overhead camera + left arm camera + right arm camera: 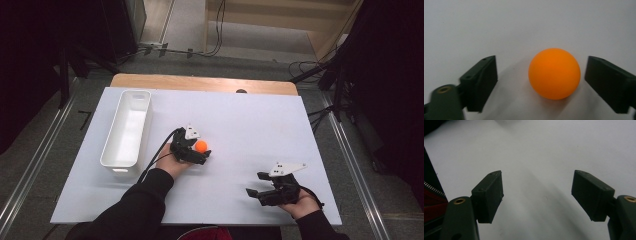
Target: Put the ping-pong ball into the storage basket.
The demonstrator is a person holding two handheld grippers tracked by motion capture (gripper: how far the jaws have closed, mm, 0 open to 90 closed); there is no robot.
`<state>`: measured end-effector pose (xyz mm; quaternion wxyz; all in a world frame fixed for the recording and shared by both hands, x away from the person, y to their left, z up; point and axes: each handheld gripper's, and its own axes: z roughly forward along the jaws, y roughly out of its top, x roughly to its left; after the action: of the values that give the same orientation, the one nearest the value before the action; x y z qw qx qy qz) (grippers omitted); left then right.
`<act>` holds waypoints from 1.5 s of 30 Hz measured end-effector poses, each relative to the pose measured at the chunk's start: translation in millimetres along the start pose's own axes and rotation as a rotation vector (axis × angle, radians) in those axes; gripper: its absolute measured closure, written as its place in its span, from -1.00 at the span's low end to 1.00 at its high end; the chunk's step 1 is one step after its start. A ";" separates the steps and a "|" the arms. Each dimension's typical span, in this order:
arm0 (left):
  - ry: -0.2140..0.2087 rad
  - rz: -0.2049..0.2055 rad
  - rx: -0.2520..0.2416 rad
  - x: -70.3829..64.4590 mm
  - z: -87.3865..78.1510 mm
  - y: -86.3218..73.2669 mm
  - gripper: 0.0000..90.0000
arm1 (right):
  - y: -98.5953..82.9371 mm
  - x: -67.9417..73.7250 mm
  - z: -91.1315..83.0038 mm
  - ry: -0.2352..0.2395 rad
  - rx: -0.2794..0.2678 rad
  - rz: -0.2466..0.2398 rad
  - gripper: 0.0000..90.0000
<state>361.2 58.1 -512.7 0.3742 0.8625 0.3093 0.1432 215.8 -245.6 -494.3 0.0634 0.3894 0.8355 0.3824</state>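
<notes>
A: Surface?
B: White board (240, 125) covering a wooden table (200, 81); wood strip shows along the far edge only.
A: What's on it?
B: White rectangular bin (127, 128) near the left edge, long axis running front to back, open top. Orange ball (201, 145) near the centre, resting on the board, well apart from the bin.
A: Close-up on the ball?
B: Left gripper view: ball (554, 73) sits on the plain white surface, soft shadow underneath.
</notes>
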 end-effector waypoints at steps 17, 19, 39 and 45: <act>0.011 0.044 0.000 -5.3 0.4 -0.3 -0.14 | -0.6 -0.1 -0.1 -0.002 0.002 -0.006 -0.47; 0.007 0.041 -0.005 -5.5 0.6 -0.4 -0.06 | -0.6 -0.2 -0.3 -0.001 0.002 -0.005 -0.47; -0.002 0.050 -0.005 -5.2 -0.5 -0.2 0.11 | -0.6 0.2 0.3 0.000 0.003 -0.004 -0.47; -0.005 0.052 -0.004 -5.0 -0.6 -0.1 0.11 | -0.4 0.0 0.1 0.000 0.004 -0.002 -0.47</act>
<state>357.0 55.3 -512.5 0.3730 0.8698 0.2853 0.1512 215.6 -245.7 -494.7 0.0630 0.3886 0.8368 0.3806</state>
